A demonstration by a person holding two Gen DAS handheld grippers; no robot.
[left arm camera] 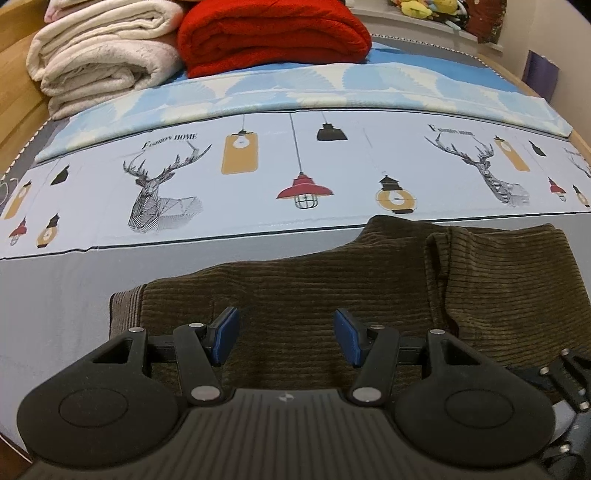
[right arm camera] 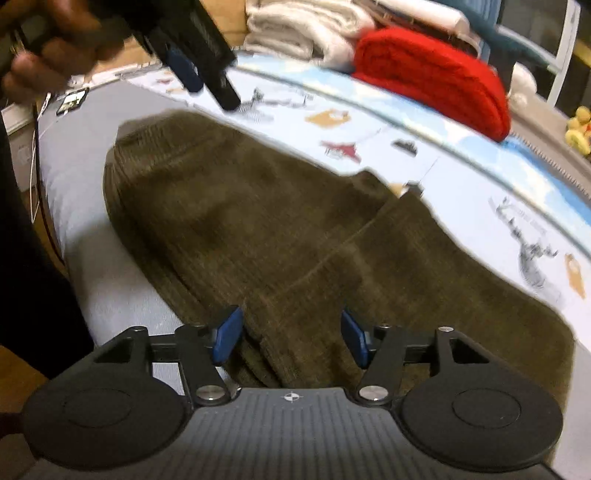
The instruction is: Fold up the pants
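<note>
Bedroom, bed (left arm camera: 55,295) with grey sheet for a work surface, lamp-and-deer printed strip beyond it. Brown corduroy pants (left arm camera: 295,295) lying flat directly under and ahead of both grippers, already doubled over, judging by the layered edge running diagonally ahead of the right gripper (right arm camera: 291,332) and the overlapped flap ahead-right of the left gripper (left arm camera: 284,336). Looks like at least one fold done; probably one more fold or a final squaring-up left. Both grippers spread wide, blue pads apart, holding nothing, hovering just above the cloth. Left gripper also visible far ahead-left of the right one, raised off the bed in a blurred hand (right arm camera: 48,44).

Plenty of bare sheet ahead and to the left of the left gripper for laying a fold over. Bed edge close behind both grippers and to the left in the right wrist view. Red blanket (left arm camera: 273,33) and cream blanket (left arm camera: 103,62) stacked well ahead, clear of the work.
</note>
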